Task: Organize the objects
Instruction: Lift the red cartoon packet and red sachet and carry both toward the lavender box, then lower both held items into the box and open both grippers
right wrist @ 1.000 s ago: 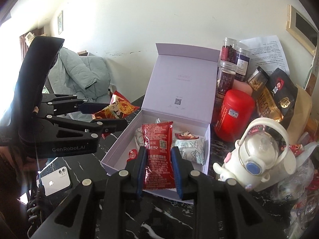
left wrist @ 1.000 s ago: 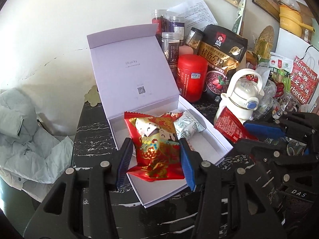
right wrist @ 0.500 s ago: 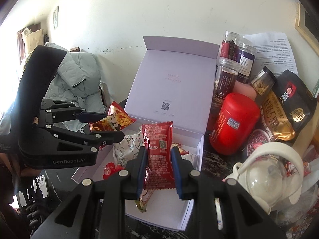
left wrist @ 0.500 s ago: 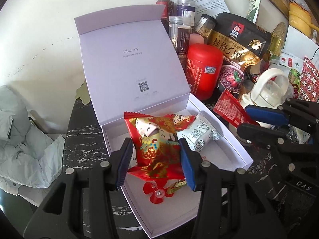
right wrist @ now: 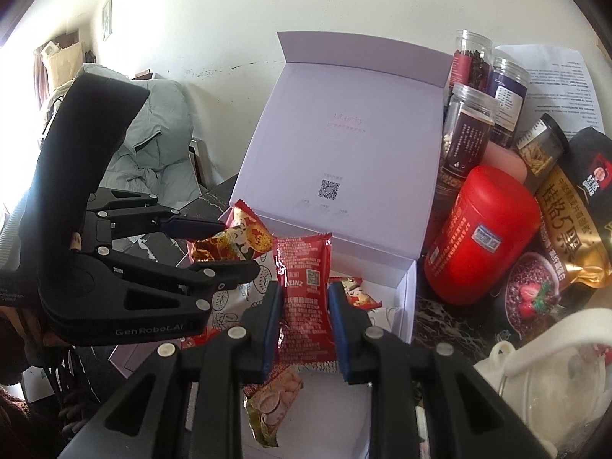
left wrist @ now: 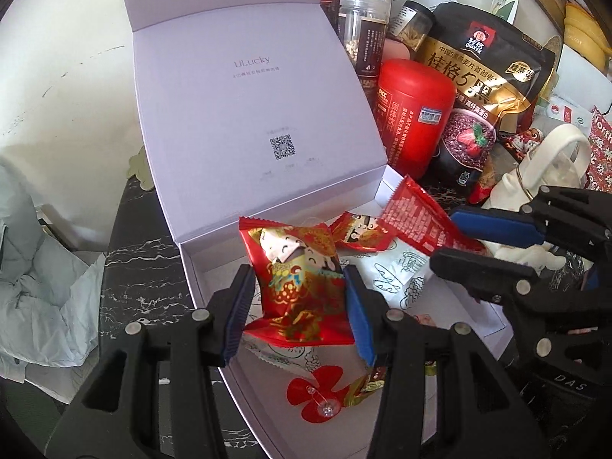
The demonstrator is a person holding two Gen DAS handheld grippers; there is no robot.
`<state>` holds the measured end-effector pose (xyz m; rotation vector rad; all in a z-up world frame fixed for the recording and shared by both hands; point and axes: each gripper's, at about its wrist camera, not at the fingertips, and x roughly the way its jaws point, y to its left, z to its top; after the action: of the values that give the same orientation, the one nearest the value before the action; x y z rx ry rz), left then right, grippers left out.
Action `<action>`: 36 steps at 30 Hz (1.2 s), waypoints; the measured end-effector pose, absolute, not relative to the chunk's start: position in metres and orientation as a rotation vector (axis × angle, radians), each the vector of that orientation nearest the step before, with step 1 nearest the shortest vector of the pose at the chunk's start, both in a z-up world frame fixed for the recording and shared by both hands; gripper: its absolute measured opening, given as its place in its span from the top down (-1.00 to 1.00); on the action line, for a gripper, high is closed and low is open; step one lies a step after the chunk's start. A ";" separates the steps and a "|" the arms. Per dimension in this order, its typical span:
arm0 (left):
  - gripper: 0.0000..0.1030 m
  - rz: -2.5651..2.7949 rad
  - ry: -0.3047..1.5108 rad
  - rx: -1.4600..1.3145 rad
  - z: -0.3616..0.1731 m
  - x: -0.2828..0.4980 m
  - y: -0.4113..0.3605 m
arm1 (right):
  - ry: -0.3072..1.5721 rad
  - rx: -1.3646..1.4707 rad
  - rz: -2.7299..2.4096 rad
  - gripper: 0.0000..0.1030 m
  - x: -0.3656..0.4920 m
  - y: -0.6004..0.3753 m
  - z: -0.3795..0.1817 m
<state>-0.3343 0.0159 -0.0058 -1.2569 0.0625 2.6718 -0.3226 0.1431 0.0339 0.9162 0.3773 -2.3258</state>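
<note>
An open lilac gift box [left wrist: 248, 114] [right wrist: 355, 145] stands on the dark marble table, lid upright. My left gripper [left wrist: 298, 306] is shut on a red cartoon snack packet [left wrist: 298, 283] and holds it over the box's left half; it shows in the right wrist view [right wrist: 229, 241] too. My right gripper [right wrist: 304, 325] is shut on a red Heinz ketchup sachet [right wrist: 304, 290] over the box's middle; the sachet also shows in the left wrist view [left wrist: 413, 218]. In the box lie white patterned packets [left wrist: 397, 271], a small red packet [left wrist: 359, 229] and a red flower sticker [left wrist: 317, 394].
A red canister [left wrist: 413, 114] [right wrist: 482, 233], jars [right wrist: 466, 122], a black oat bag [left wrist: 482, 88] and a white kettle-shaped toy [left wrist: 535, 176] crowd the box's right. A grey jacket [left wrist: 38, 287] lies off the table's left edge. A nut snack packet [right wrist: 271, 401] lies under my right gripper.
Both grippers moved forward over the open box with their packets still held. The box now fills more of both views.
</note>
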 end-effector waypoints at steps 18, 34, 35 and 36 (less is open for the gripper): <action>0.12 2.556 0.072 -1.336 -0.035 -0.356 0.019 | 0.366 1.059 -2.289 0.50 -0.352 0.132 0.001; 0.08 2.599 0.114 -1.363 -0.030 -0.348 0.019 | 0.434 1.104 -2.327 0.38 -0.342 0.134 0.002; 0.08 2.605 0.110 -1.365 -0.028 -0.346 0.019 | 0.437 1.102 -2.335 0.36 -0.340 0.135 0.005; 0.06 2.612 0.106 -1.367 -0.025 -0.345 0.018 | 0.437 1.100 -2.341 0.31 -0.339 0.135 0.007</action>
<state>-0.3449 0.0179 -0.0255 -1.3673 0.1058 2.6116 -0.3385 0.1353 0.0067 1.1001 0.4367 -2.3410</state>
